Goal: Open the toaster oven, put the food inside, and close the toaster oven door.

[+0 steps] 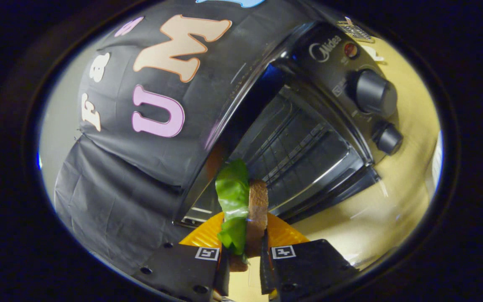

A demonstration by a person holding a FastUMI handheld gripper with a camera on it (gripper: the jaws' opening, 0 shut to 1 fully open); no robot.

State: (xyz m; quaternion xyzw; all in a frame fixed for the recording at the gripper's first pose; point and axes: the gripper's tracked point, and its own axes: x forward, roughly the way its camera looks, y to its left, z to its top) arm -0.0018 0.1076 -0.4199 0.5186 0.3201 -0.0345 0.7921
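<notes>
Now | hand-held gripper (245,256) clamps sandwich (243,209); toaster oven (308,138) just ahead, door (329,193) down; knobs (373,93) beside cavity

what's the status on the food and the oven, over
Gripper fingers shut on the sandwich, held edge-up. Toaster oven door open, rack just ahead of the food. Nothing between food and opening.

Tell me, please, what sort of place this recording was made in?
Probably a staged recording booth set up as a kitchen corner: a toaster oven with its door open stands on a pale yellow tabletop before a black cloth wall, while the gripper holds a sandwich.
</notes>
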